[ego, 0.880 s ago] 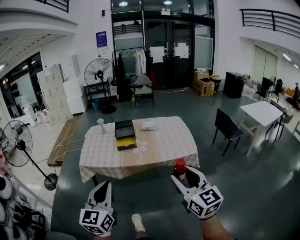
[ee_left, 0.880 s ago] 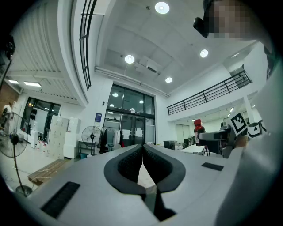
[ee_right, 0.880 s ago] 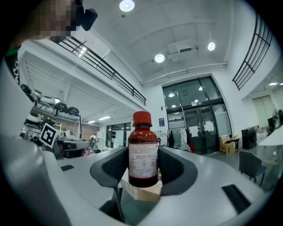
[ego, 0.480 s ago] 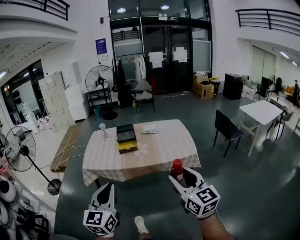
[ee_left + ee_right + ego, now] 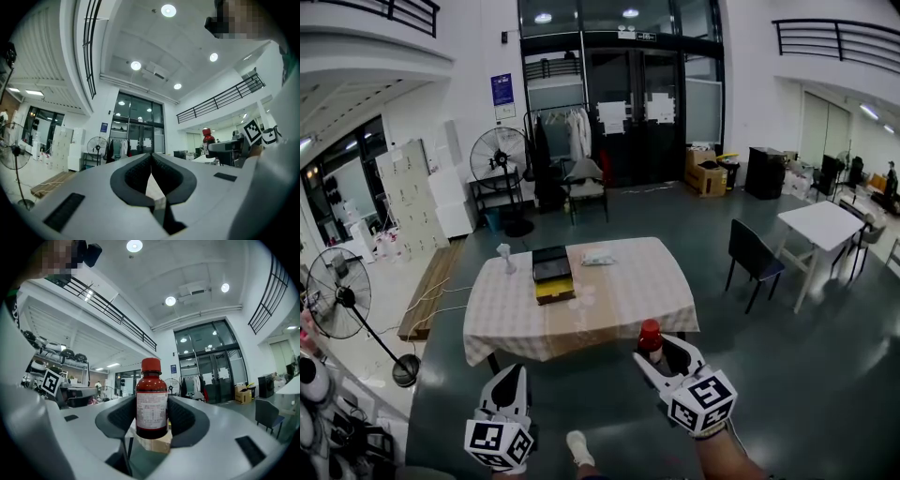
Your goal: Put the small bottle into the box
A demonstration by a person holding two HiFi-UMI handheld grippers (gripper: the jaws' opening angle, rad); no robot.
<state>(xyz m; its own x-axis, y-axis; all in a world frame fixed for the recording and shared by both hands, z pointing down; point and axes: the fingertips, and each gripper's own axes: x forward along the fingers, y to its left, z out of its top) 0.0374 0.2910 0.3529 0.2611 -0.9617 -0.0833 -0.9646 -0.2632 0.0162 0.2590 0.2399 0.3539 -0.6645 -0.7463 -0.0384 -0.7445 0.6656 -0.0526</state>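
Note:
A small dark-red bottle (image 5: 151, 399) with a red cap and a white label stands upright between the pads of my right gripper (image 5: 152, 416), which is shut on it. In the head view the same bottle (image 5: 650, 336) shows at the tip of the right gripper (image 5: 661, 354), held low in front of the table. The box (image 5: 551, 273), black with a yellow front part, lies on the checked tablecloth (image 5: 619, 291) left of centre. My left gripper (image 5: 510, 386) hangs lower left, its jaws shut and empty (image 5: 151, 174).
A small white object (image 5: 504, 255) stands left of the box and a flat white packet (image 5: 598, 255) lies behind it. A dark chair (image 5: 752, 255) and a white table (image 5: 821, 225) stand to the right. Floor fans (image 5: 337, 295) stand left. My shoe (image 5: 577, 448) shows below.
The view has shifted slightly, with the table a little nearer and lower in frame. Both grippers keep their places, the right one still holding the bottle.

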